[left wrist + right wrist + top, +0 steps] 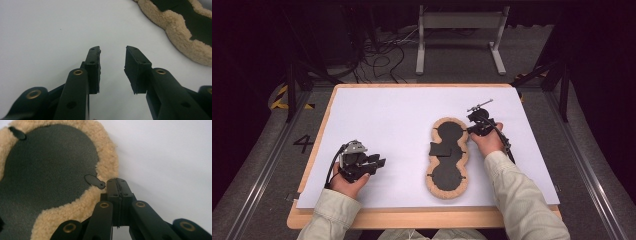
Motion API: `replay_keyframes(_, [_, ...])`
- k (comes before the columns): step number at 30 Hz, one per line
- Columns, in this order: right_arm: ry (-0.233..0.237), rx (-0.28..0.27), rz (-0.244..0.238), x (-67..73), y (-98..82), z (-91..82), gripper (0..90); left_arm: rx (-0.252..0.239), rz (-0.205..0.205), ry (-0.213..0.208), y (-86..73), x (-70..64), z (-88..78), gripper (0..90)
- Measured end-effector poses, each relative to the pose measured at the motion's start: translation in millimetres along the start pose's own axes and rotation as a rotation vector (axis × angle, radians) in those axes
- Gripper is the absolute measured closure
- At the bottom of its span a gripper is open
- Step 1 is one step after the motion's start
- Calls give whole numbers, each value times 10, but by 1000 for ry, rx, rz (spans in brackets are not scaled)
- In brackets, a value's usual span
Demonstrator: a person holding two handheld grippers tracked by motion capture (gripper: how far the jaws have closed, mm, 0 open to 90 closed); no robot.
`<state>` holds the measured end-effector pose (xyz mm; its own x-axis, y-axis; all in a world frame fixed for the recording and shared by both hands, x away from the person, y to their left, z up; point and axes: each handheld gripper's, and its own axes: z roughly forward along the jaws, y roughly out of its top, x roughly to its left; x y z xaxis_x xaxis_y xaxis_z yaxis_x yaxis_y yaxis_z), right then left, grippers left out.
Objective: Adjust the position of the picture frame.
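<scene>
Two hands come in from the near edge of the table [362, 107], each one holding a gripper. The left gripper [379, 162] is low over the white surface, the hand under it with the forearm slanting inward, and its jaws point toward the fleece-edged pad [448, 157]. Its jaws stand apart with nothing between them, and the pad is well apart from it, off to the side its jaws point at. The right gripper [470, 130] reaches further out, with the wrist bent inward so the jaws point at the pad from its other side. Its jaws are pressed together and hold nothing; their tips [117, 181] are just beside the tan fleece rim, close to a small black tab [94, 181]. The pad lies flat, dark side up. Its long axis runs from the near edge toward the far edge, between the two grippers.
</scene>
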<state>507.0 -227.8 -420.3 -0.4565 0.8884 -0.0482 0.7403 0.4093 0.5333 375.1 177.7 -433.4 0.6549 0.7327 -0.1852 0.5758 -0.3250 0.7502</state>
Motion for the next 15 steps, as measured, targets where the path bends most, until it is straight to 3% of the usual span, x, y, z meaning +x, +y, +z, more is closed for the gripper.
replay_keyframes(4, [43,-19,-1,107,72,62,900,5,11,-10,20,-7,31,672])
replay_keyframes(5, [66,-19,-22,203,141,105,900,12,13,-10,26,-8,49,674])
replay_keyframes(9, [86,-8,-61,394,274,173,900,12,13,-18,31,-5,50,680])
replay_keyframes(13, [100,-13,-86,538,356,221,900,14,17,-22,27,-9,37,686])
replay_keyframes(15, [59,-25,-121,635,388,217,900,11,17,-22,23,-3,22,688])
